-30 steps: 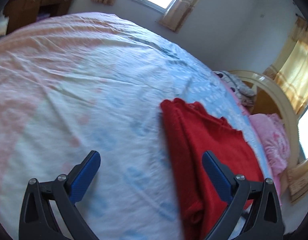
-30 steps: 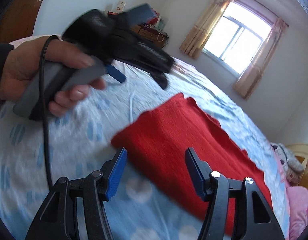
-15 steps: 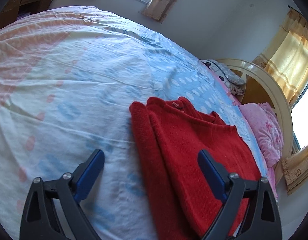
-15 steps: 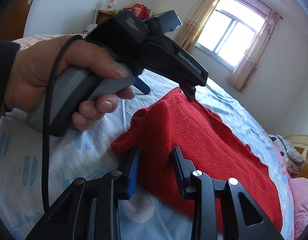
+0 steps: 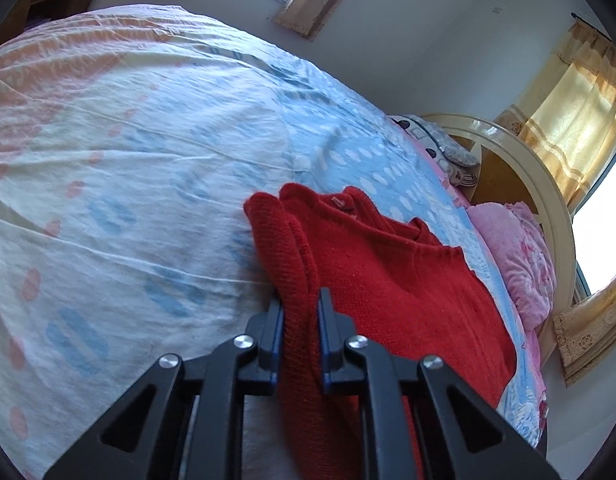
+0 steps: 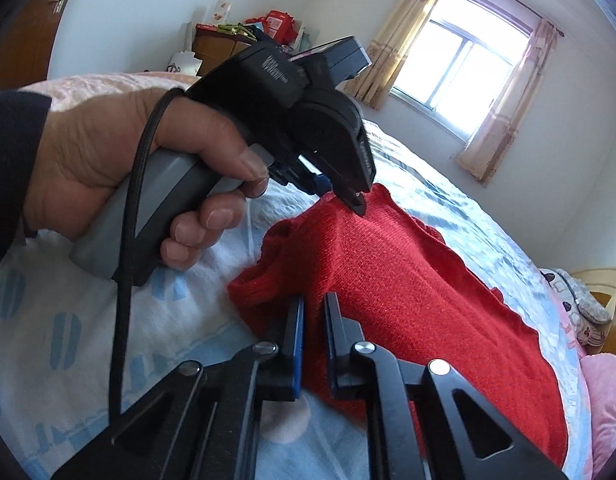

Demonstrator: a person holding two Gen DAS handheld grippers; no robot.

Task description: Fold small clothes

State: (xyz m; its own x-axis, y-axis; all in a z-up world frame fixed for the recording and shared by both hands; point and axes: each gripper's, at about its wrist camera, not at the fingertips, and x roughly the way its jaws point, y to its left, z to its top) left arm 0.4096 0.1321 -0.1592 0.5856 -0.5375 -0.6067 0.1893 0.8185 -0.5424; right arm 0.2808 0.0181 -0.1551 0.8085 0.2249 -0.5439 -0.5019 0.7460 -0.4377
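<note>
A red knitted sweater [image 5: 392, 292] lies flat on the bed, its neck opening away from me in the left wrist view. My left gripper [image 5: 300, 312] is shut on the sweater's folded left edge. In the right wrist view the sweater [image 6: 420, 304] spreads to the right. My right gripper [image 6: 314, 316] is shut on its near corner. The left gripper [image 6: 348, 196], held in a hand, also shows there, its tips on the sweater's far corner.
The bed sheet [image 5: 127, 184] is white with blue and pink marks. A pink blanket [image 5: 516, 248] and the curved headboard [image 5: 520, 152] lie at the right. A wooden cabinet [image 6: 215, 48] with clutter stands by the far wall.
Both grippers have gone from wide open to shut on the sweater's edge. The left gripper moved in onto the folded left edge, the right onto the near corner.
</note>
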